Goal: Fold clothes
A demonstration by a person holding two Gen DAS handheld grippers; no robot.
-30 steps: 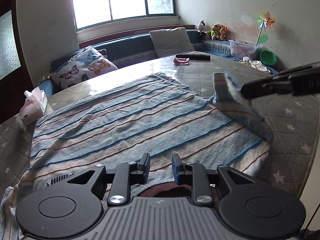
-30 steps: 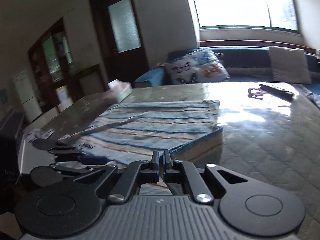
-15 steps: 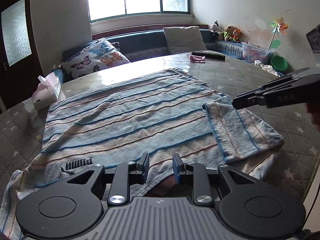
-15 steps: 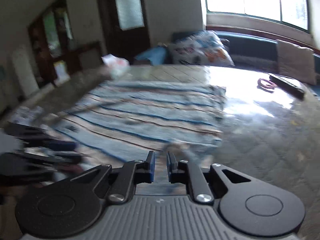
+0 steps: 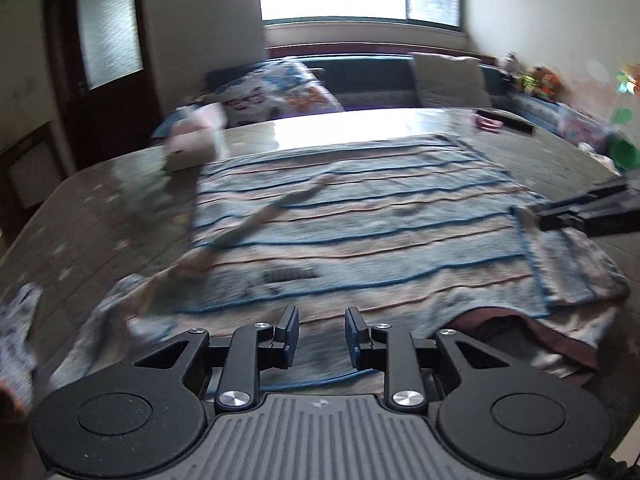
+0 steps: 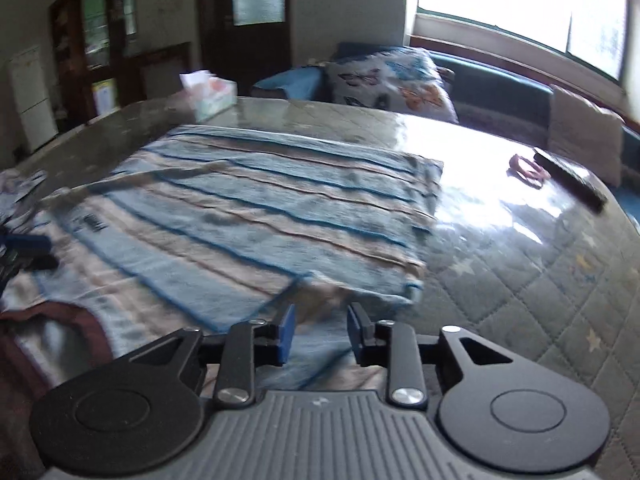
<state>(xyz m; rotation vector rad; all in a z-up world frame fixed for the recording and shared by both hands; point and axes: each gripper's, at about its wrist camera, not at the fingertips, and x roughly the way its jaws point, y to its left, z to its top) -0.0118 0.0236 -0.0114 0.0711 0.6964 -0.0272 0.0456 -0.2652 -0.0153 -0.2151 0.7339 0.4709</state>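
**Right sleeve flap down, both claws empty**

Dropped the flap, basically: half a second back the right gripper was barely parted over the folded-in side, now spread wide with nothing between the jaws. Same second, swung the left-wrist view off toward the left side of the cloth, so lots of motion blur there.

Biggest thing first: quilted table, glossy near the window end. Spread flat across it, the striped shirt, blue and tan bands, collar end nearest both cameras, dark red neckline showing at the near edge. Right side already folded inward, lying as a narrow flap on top of the body. Left side not folded yet, sleeve area rumpled and trailing off toward the near left corner, too smeared to read exactly.

Left gripper hanging just over the near hem, jaws apart, gripping nothing. Right gripper also visible from the left-wrist view at the shirt's right edge, tips just beside the flap; touching or not, can't tell.

Smaller stuff: tissue box past the far left corner of the shirt, dark remote and a pink hair tie well apart on the window end.

Meaning for the job: probably one side done, matching fold on the left likely next. Floppy knit, so likely to drag and bunch if pinched too shallow.
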